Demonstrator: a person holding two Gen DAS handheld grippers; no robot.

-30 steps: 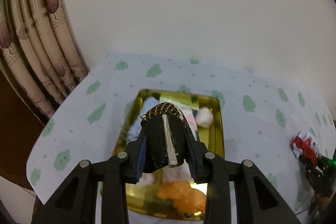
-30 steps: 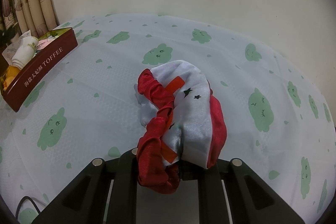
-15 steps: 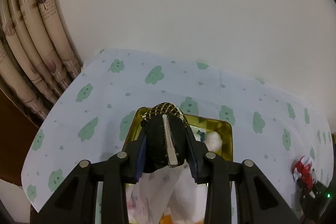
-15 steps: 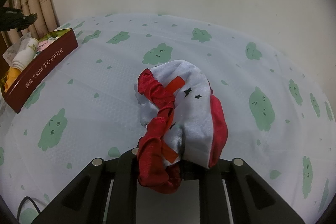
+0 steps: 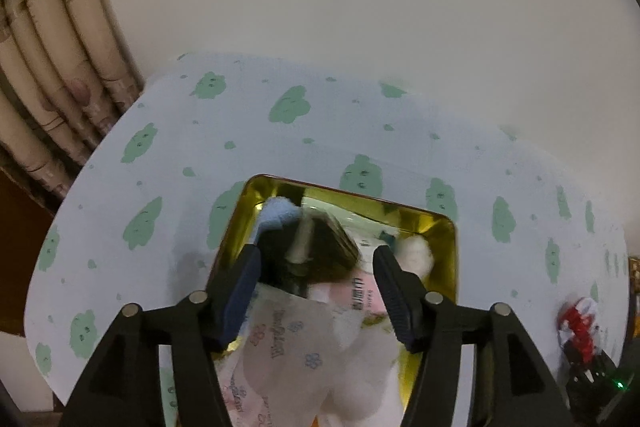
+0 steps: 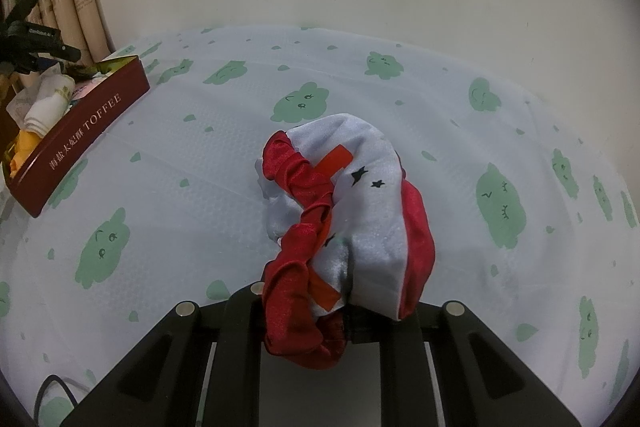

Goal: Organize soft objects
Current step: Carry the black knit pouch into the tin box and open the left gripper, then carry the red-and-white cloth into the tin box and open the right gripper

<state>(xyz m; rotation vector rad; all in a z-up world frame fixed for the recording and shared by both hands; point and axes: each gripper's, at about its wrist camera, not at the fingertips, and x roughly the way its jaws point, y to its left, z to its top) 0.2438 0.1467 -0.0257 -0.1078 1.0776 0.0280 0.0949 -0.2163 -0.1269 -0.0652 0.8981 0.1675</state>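
The gold-lined rectangular toffee tin (image 5: 444, 227) sits on the cloud-printed cloth surface (image 5: 320, 131) near its left edge — the red-and-white satin cap (image 6: 360, 211) lies well right, packets and cloths inside the tin.

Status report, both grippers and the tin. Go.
Left gripper open above the toffee tin; dark hair clip blurred between its fingers, apparently released. Right gripper shut on the red-and-white scrunchie. Nothing blocking.
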